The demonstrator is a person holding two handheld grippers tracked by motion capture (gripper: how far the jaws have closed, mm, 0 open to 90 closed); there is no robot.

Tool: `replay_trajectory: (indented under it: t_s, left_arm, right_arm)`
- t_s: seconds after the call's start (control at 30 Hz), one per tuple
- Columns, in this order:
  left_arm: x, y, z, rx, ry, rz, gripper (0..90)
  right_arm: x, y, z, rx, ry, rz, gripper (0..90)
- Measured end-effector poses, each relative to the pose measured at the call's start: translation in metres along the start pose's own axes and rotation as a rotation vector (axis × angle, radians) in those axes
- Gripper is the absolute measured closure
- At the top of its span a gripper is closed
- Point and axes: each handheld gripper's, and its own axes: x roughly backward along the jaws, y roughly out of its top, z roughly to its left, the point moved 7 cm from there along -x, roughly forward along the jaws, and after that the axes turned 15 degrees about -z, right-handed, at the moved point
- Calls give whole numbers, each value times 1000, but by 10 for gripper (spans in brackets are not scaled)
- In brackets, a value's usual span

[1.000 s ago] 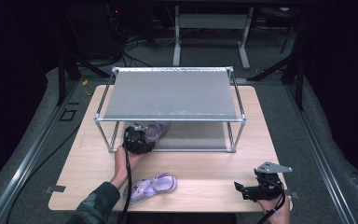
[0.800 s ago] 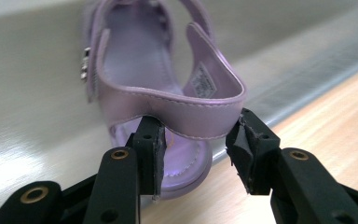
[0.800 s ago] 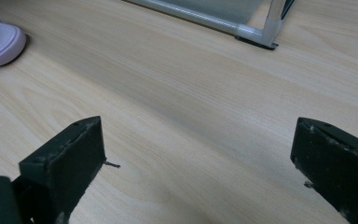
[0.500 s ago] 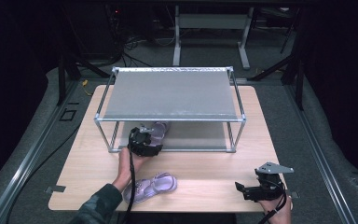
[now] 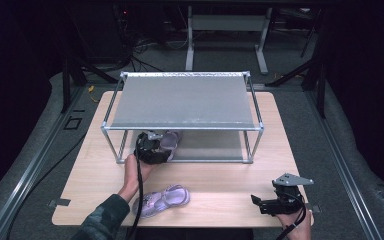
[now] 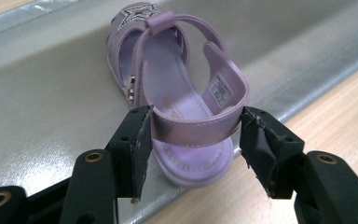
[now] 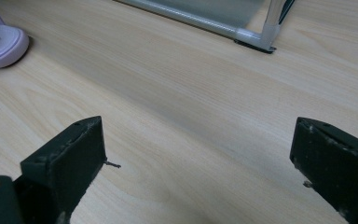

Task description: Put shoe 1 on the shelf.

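Observation:
A purple sandal point(image 6: 177, 93) lies toe-first on the rack's silver lower shelf point(image 6: 37, 93), and its heel overhangs onto the wooden table. My left gripper point(image 6: 196, 135) has its jaws on either side of the heel strap. The jaws have just been closing, and both pads touch the strap. From above, the left gripper point(image 5: 161, 143) is at the rack's front left, and that sandal point(image 5: 170, 139) pokes in under the top shelf. The matching second sandal point(image 5: 162, 200) lies flat near the table's front edge. My right gripper point(image 5: 259, 203) rests open and empty at the front right.
The metal-framed rack point(image 5: 180, 100) takes up the back half of the table point(image 5: 220, 175). One of its front legs point(image 7: 266, 28) stands ahead of the right gripper point(image 7: 198, 154). The second sandal's heel point(image 7: 0, 42) lies far to that gripper's left. Black cables trail from both grippers.
The left gripper has edged slightly to the right along the rack's front, with the sandal in front of it. The right gripper has stayed where it was.

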Motion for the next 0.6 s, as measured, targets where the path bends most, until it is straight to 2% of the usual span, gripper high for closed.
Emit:
replay_trajectory:
  t_s: [0.13, 0.2, 0.27, 0.33, 0.37, 0.43, 0.5, 0.53, 0.6]
  left_arm:
    - [-2, 0, 2, 4, 11, 3, 478]
    - [-5, 0, 4, 12, 30, 2, 499]
    - [-9, 1, 1, 63, 28, -26, 515]
    - [-10, 2, -2, 77, 6, -34, 523]
    - [-10, 2, -3, 69, 11, -36, 523]
    - [-12, 5, -8, 87, 14, -57, 523]
    - [-13, 5, -10, 70, 13, -50, 520]
    - [-13, 4, -11, 62, 2, -55, 504]
    - [-11, 3, -9, 24, -24, -39, 465]
  right_arm:
    - [-1, -2, -1, -6, -8, -10, 34]
    - [-3, -1, 0, -8, 0, -16, 34]
    - [-4, -1, 1, -4, 9, -11, 35]
    - [-5, 0, 2, -4, 13, -12, 35]
    - [-5, 0, 2, -4, 13, -12, 35]
    - [-6, 0, 3, -1, 13, -11, 35]
    - [-7, 1, 3, -4, 12, -19, 35]
    - [-6, 1, 3, -8, 24, -9, 36]
    - [-6, 1, 2, -9, 18, -24, 36]
